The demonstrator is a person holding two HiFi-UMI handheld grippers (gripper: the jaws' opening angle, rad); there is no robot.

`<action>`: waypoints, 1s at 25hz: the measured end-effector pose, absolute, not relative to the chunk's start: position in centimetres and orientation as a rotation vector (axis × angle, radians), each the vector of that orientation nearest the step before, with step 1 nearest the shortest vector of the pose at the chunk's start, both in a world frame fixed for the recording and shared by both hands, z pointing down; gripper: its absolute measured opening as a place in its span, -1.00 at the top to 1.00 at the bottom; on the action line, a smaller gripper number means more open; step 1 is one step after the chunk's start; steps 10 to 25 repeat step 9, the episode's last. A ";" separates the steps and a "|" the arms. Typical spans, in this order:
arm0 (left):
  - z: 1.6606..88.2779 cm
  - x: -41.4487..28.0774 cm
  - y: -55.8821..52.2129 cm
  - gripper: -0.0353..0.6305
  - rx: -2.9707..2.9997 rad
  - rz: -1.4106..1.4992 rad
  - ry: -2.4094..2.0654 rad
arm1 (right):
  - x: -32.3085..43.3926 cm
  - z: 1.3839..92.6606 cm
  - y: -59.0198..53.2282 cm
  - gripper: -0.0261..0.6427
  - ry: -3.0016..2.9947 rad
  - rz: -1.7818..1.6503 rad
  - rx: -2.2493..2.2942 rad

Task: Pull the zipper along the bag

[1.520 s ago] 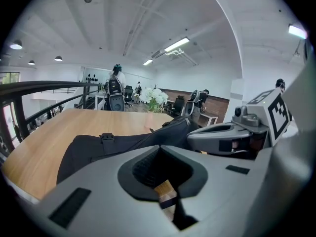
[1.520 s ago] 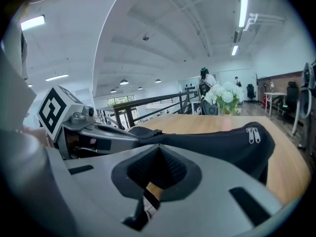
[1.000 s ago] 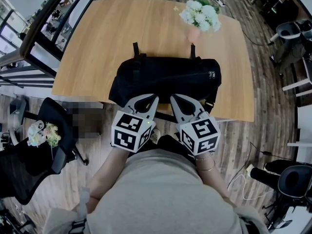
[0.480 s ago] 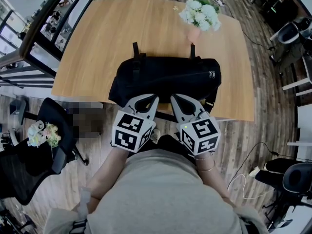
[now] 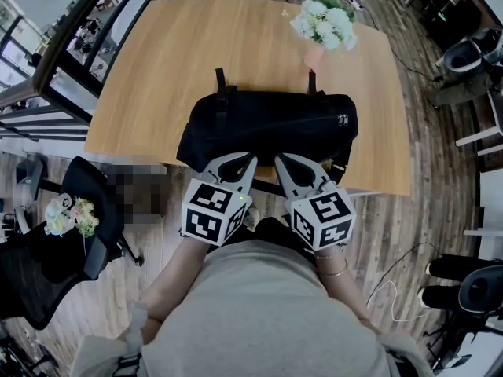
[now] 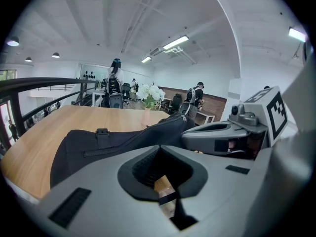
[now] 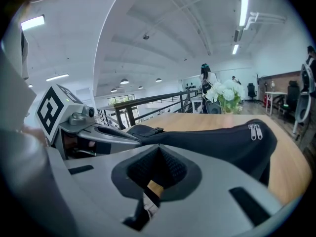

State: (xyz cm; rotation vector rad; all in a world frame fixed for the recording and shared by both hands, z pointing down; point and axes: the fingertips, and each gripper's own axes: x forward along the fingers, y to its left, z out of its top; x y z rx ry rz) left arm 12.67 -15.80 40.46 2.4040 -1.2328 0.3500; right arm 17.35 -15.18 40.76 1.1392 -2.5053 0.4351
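Wood-plank flooring surrounds a broad light-wood table (image 5: 157,69) in an open office with railings and ceiling strip lights. At the far left, off the table, a black office chair (image 5: 47,265) carries a small bunch of pale flowers (image 5: 67,214). A black fabric duffel bag (image 5: 267,124) lies lengthwise on the near half of the table, close to its front edge, with two short black straps reaching from its far side. In front of the bag and past the table's near edge, the left gripper (image 5: 240,162), grey with a square-marker cube behind it, points at the bag's near side; its jaws are closed tip to tip with nothing caught between them, and only the dark hollow behind the tips stays open. Just beside it, the right gripper (image 5: 292,163) stands the same way, jaws pressed together and empty, aimed at the bag without touching it. Two small silver zipper pulls (image 7: 255,130) sit together at the bag's right end, well apart from both grippers. Beyond the bag, toward the table's far right, white flowers in a pink vase (image 5: 321,26) stand upright.
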 end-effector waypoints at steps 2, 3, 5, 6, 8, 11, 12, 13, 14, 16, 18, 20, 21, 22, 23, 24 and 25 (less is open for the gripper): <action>40.4 12.7 -15.8 0.83 2.406 0.349 -1.231 | 17.3 40.8 -15.1 0.91 -2.507 0.436 1.137; 40.4 12.7 -15.8 0.83 2.407 0.348 -1.230 | 17.3 40.8 -15.1 0.91 -2.509 0.439 1.136; 40.4 12.7 -15.6 0.83 2.406 0.350 -1.226 | 17.2 40.8 -15.0 0.91 -2.511 0.448 1.133; 40.4 12.7 -15.6 0.83 2.406 0.353 -1.224 | 17.2 40.8 -14.9 0.91 -2.510 0.452 1.131; 40.5 12.7 -15.4 0.83 2.407 0.361 -1.219 | 17.1 40.9 -14.8 0.91 -2.508 0.460 1.127; 40.5 12.7 -15.3 0.82 2.408 0.365 -1.217 | 17.1 40.9 -14.7 0.91 -2.506 0.465 1.125; 40.5 12.7 -15.3 0.82 2.408 0.365 -1.217 | 17.1 40.9 -14.7 0.91 -2.506 0.465 1.125; 40.5 12.7 -15.3 0.82 2.408 0.365 -1.217 | 17.1 40.9 -14.7 0.91 -2.506 0.465 1.125; 40.5 12.7 -15.3 0.82 2.408 0.365 -1.217 | 17.1 40.9 -14.7 0.91 -2.506 0.465 1.125; 40.5 12.7 -15.3 0.82 2.408 0.365 -1.217 | 17.1 40.9 -14.7 0.91 -2.506 0.465 1.125; 40.5 12.7 -15.3 0.82 2.408 0.365 -1.217 | 17.1 40.9 -14.7 0.91 -2.506 0.465 1.125; 40.5 12.7 -15.3 0.82 2.408 0.365 -1.217 | 17.1 40.9 -14.7 0.91 -2.506 0.465 1.125; 40.5 12.7 -15.3 0.82 2.408 0.365 -1.217 | 17.1 40.9 -14.7 0.91 -2.506 0.465 1.125; 40.5 12.7 -15.3 0.82 2.408 0.365 -1.217 | 17.1 40.9 -14.7 0.91 -2.506 0.465 1.125; 40.5 12.7 -15.3 0.82 2.408 0.365 -1.217 | 17.1 40.9 -14.7 0.91 -2.506 0.465 1.125; 40.5 12.7 -15.3 0.82 2.408 0.365 -1.217 | 17.1 40.9 -14.7 0.91 -2.506 0.465 1.125; 40.5 12.7 -15.3 0.82 2.408 0.365 -1.217 | 17.1 40.9 -14.7 0.91 -2.506 0.465 1.125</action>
